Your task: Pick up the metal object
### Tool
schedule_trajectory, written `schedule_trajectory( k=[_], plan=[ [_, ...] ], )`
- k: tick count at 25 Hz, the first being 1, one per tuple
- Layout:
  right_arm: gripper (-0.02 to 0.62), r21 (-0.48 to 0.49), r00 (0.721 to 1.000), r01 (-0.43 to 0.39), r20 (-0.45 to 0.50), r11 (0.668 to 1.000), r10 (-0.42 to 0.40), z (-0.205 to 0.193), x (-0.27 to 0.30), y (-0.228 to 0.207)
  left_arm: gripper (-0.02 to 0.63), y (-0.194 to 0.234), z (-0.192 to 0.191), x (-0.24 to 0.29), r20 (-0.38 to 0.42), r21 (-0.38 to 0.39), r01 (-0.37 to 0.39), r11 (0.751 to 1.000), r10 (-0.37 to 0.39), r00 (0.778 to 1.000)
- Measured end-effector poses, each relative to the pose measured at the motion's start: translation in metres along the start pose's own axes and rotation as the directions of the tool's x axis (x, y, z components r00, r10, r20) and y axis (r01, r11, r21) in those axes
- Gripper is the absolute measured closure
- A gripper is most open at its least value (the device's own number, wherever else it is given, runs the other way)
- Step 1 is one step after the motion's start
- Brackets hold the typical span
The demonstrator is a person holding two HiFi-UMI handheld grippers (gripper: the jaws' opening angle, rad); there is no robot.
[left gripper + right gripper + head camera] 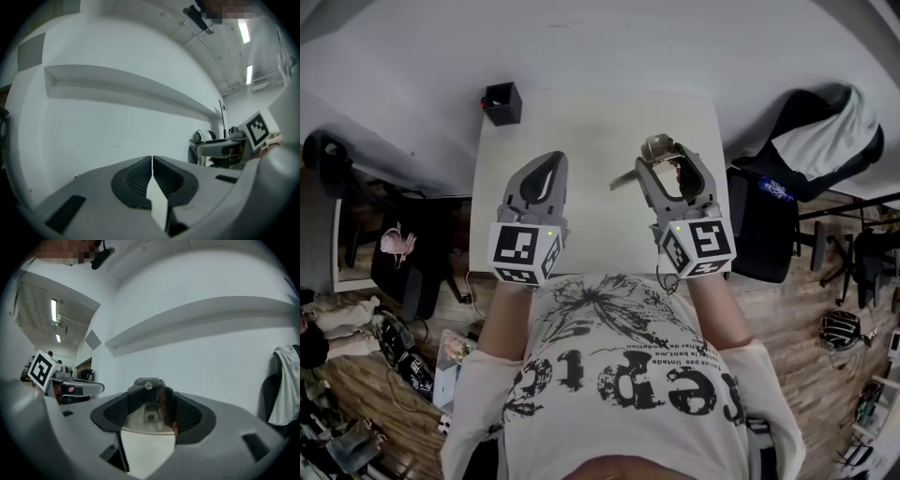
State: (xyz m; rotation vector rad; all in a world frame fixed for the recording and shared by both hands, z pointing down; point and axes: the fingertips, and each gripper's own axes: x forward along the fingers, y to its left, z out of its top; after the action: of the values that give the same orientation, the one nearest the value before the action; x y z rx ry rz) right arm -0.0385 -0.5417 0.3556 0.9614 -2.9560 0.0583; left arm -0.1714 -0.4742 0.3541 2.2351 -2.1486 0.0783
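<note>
In the head view, a white rectangular table (581, 122) is seen from above, with a small black open box (502, 103) set at its far left corner. The left gripper (549, 161) is held over the near left part of the table, and the right gripper (671, 161) over the near right part. A shiny silver metal object (654, 145) is clamped at the tips of the right gripper, and a thin part of it sticks out to the left. A black chair draped with a white cloth (825, 131) is seen to the right of the table.

In the left gripper view, the ribbed dark pads (136, 180) of the left gripper (152, 161) are pressed together, with nothing between them. A white wall is faced.

In the right gripper view, the metal object (149, 401) is held between the jaws of the right gripper (150, 413), which are kept apart by its width. It is seen against a white wall.
</note>
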Motion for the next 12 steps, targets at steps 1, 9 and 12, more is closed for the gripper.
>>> schedule_trajectory(
  k=[1,9,12],
  plan=[
    [0.316,0.000,1.000,-0.001,-0.001,1.000,0.001,-0.0004,0.0004,0.0009,0.595,0.0005,0.0000,-0.0003,-0.001,-0.002,-0.001,1.000,0.001,1.000],
    [0.316,0.030,1.000,0.004,-0.009,1.000,-0.003,-0.0048,0.0046,0.0017,0.595,0.0051,0.0031,0.0007,0.010,-0.001,-0.012,1.000,0.012,1.000],
    [0.316,0.035,1.000,0.008,-0.012,0.999,-0.007,-0.0062,0.0063,0.0005,0.595,0.0057,0.0024,0.0027,0.009,-0.004,-0.014,1.000,0.014,1.000]
  ],
)
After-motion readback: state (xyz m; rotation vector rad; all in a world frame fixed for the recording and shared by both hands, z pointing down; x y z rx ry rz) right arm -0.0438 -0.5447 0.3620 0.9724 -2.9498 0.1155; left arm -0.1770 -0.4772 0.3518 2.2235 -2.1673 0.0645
